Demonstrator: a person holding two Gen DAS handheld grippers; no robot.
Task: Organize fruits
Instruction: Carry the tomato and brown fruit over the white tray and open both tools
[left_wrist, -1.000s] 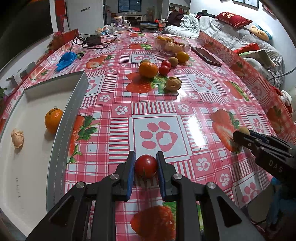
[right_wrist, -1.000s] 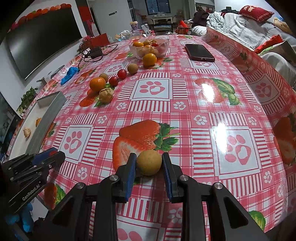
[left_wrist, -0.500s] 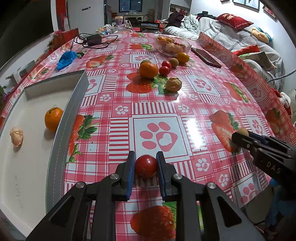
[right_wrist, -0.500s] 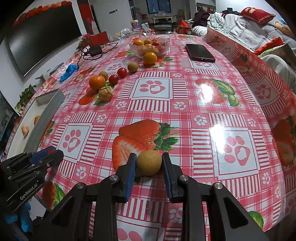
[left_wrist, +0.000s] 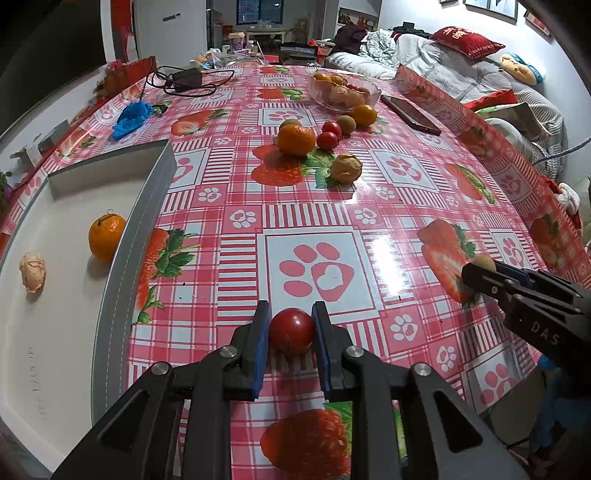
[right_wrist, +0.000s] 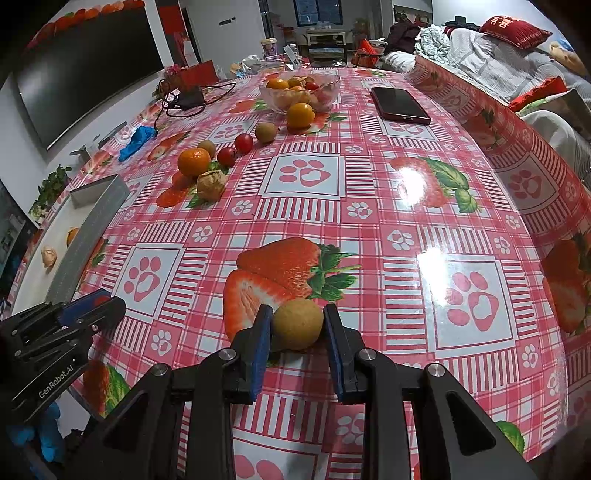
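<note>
Fruit lies scattered over a table (left_wrist: 229, 192) covered in a shiny red-and-white checked cloth printed with strawberries and paw prints. Two hand-held grippers sit low over the near edge, each clenched on one piece of fruit.

The left gripper (left_wrist: 290, 334) has its blue pads pressed against both sides of a small red tomato (left_wrist: 291, 330), which rests on the cloth at the edge of a paw-print square. The right gripper (right_wrist: 298, 326) grasps a round yellow-brown fruit (right_wrist: 297, 323) the same way, at the foot of a printed strawberry. From the left camera the right gripper shows at the far right edge, with that fruit peeking out at its tip.

To the left of the table stands a white tray (left_wrist: 122, 258) with a grey rim. In it lie an orange (left_wrist: 106, 238), close to the rim, and a pale, papery husked fruit (left_wrist: 33, 271) further left, the two apart.

Toward the middle of the table is a loose cluster: a mandarin (left_wrist: 296, 139), two more small tomatoes (left_wrist: 327, 140) side by side, a brown round fruit (left_wrist: 346, 124), a second orange (left_wrist: 364, 115) and a husked fruit (left_wrist: 345, 168) nearer the camera. Behind them stands a glass bowl (left_wrist: 345, 92) holding mixed fruit. A dark phone (left_wrist: 410, 113) lies to the right of the bowl, and a crumpled blue glove (left_wrist: 132, 115) and a black charger with cable (left_wrist: 184, 79) lie on the far left side
</note>
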